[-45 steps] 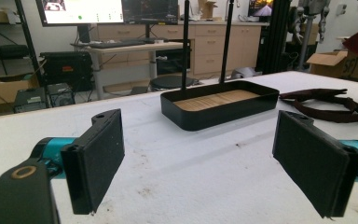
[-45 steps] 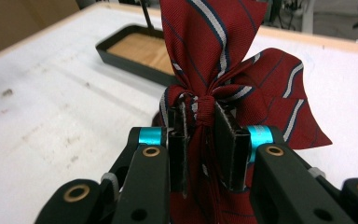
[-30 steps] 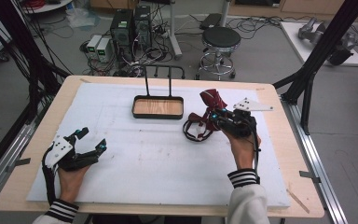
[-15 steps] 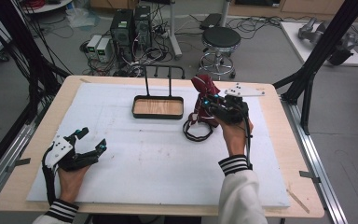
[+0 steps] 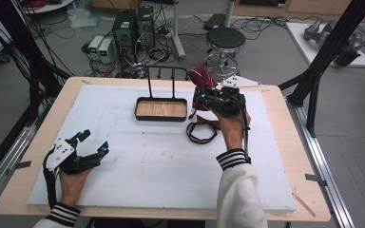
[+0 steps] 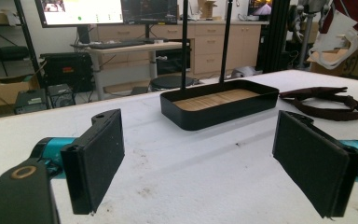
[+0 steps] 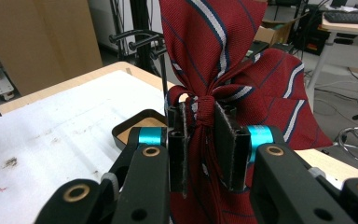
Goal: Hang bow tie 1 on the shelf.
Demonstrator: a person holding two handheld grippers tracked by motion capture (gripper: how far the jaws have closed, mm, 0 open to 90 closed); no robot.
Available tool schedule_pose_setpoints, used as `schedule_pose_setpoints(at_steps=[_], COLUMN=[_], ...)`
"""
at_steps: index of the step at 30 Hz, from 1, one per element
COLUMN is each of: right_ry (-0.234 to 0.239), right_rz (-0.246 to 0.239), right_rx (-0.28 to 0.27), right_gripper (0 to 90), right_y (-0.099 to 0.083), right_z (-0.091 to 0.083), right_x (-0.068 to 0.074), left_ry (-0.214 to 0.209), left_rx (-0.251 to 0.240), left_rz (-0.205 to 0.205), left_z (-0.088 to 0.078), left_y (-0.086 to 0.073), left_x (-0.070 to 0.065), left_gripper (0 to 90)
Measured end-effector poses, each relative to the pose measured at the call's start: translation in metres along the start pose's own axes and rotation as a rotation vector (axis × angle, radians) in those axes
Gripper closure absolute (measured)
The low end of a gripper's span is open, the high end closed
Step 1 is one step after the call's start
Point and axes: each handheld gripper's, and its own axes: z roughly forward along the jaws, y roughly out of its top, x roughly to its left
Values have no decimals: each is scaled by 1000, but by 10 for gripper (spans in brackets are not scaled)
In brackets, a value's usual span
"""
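A red necktie with white and navy stripes is bunched between the jaws of my right gripper, which is shut on it just under the knot. In the high view the right gripper holds the tie above the mat, just right of a black tray with a wooden floor. A dark strap loop lies on the mat under that hand and seems to run up to the tie. My left gripper rests open at the front left, nothing between its pads.
Two thin black posts rise from the tray's back edge. The left gripper view has the tray ahead and the strap to its right. White foam mat covers the wooden table. A stool stands beyond the far edge.
My right gripper has carried the tie up and to the left, closer to the tray. The strap loop has trailed along on the mat. The left gripper has stayed in place.
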Motion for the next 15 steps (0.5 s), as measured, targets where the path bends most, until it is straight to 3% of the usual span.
schedule_pose_setpoints(at_steps=[15], right_ry=[14], right_rz=[-27], right_rx=[-15], right_gripper=[761], right_y=[19], right_z=[21], right_x=[6], left_ry=[0], left_rx=[0], left_rz=[0], left_z=[0], left_y=[0], left_x=[0], left_gripper=[169])
